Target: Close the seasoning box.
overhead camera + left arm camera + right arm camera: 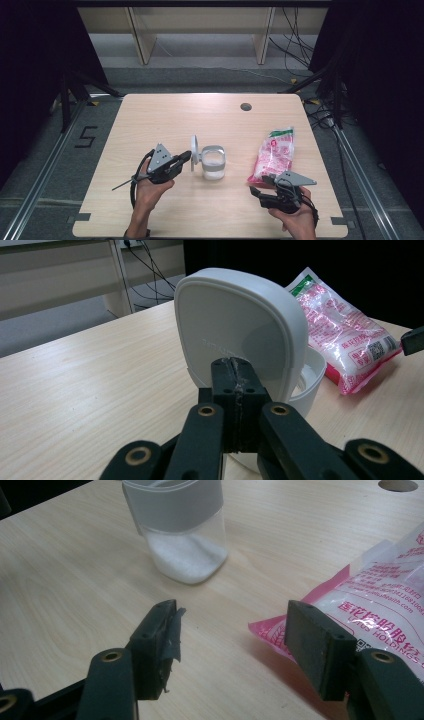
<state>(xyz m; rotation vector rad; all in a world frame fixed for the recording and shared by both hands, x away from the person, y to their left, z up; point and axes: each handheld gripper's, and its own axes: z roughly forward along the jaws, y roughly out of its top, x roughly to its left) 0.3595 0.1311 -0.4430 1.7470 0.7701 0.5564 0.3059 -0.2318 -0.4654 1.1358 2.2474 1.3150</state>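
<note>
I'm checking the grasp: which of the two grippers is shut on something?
The left gripper: its jaws are pinched on the edge of the jar's raised white lid. The right gripper stands open beside the pink bag.

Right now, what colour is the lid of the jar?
White; the lid shows best in the left gripper view, standing open above the jar.

Light wooden table [165,120], round hole [245,106] near far edge; cables [295,45] on floor beyond.

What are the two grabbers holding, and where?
The left gripper pinches the bottom edge of the white lid, standing open on the container. The right gripper is open, holding nothing, beside the pink bag.
</note>
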